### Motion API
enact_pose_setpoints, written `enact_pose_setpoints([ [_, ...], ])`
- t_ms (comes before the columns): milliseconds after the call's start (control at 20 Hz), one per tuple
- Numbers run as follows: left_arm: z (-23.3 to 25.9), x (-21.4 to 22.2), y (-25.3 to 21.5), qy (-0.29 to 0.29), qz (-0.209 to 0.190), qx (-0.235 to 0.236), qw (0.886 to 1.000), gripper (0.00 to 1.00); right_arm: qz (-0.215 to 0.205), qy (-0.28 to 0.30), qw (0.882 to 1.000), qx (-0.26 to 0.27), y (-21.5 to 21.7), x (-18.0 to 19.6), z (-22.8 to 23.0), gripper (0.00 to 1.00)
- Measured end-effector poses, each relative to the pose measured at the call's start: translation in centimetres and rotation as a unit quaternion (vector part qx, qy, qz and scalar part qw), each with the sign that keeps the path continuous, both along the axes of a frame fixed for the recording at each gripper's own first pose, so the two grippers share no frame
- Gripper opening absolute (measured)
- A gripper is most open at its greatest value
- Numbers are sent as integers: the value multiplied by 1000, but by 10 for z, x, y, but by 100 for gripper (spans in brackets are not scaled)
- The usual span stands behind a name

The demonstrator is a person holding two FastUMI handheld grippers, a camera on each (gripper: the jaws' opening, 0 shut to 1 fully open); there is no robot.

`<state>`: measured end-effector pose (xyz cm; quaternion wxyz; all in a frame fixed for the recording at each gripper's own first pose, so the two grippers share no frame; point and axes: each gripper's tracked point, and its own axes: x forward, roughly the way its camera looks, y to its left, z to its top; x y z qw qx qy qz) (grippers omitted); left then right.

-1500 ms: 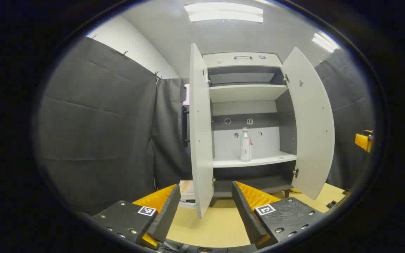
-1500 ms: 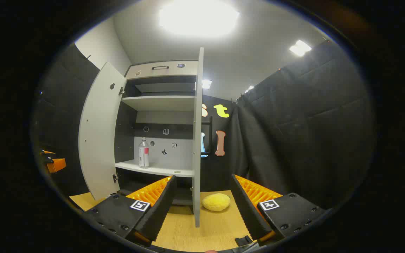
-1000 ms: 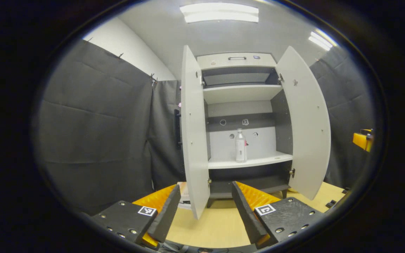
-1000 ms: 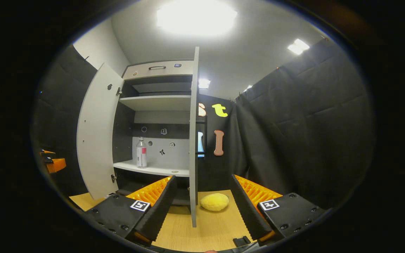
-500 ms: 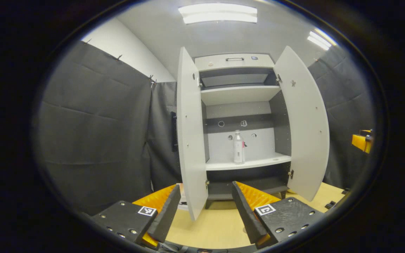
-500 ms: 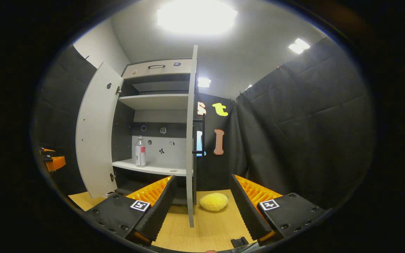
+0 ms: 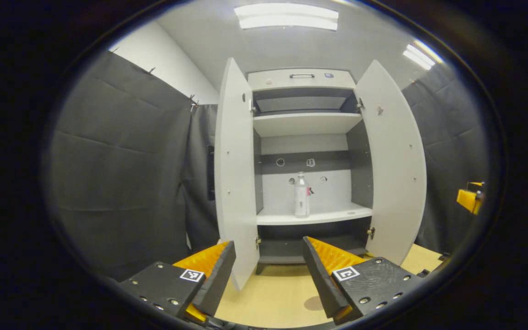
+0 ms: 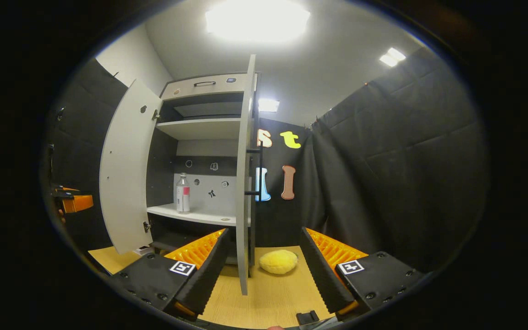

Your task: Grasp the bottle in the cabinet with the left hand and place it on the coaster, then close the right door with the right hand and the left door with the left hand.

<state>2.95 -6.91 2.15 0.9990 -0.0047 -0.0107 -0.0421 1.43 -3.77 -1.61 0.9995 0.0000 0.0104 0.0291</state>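
At the bottom of the left gripper view the left gripper (image 7: 268, 279) stands wide open with nothing between its fingers, low over the pale wood table (image 7: 273, 298); a dark round spot on the table beside its right finger may be the coaster (image 7: 312, 303), though I cannot tell for sure. At the bottom of the right gripper view the right gripper (image 8: 264, 270) is likewise spread and empty, with one yellow sponge (image 8: 278, 261) lying on the table just beyond it. Farther in stands one cabinet (image 7: 303, 80) with two doors, both swung open — the left door (image 7: 234, 174) at centre-left of the frame, the right door (image 7: 394, 169) at centre-right. Deepest of all, one bottle (image 7: 301, 195) stands upright on the lower shelf (image 7: 332, 214), its long axis vertical, well apart from both grippers. It lies straight ahead of and above the left gripper, almost centred between the doors — so the reach looks like a forward, rising one, with the left gripper seemingly better placed for it than the right.
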Motion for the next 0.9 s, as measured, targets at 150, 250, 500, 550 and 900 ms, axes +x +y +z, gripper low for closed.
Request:
enact_pose_setpoints([
  [150,8,28,-11,-4,2,10,1000,86,-3,4,1000,0,-13,2,-6,97],
  [250,16,51,-24,-8,-8,5,1000,86,-8,1,1000,5,-15,3,-5,92],
  [500,34,127,-50,-29,-30,-10,999,86,-37,1,999,-6,-27,20,-7,97],
  [550,34,143,-56,-30,-37,-15,999,86,-48,4,999,-4,-30,23,-8,97],
  [900,34,256,-92,-26,-82,-31,996,86,-109,-9,994,-17,-40,47,1,92],
])
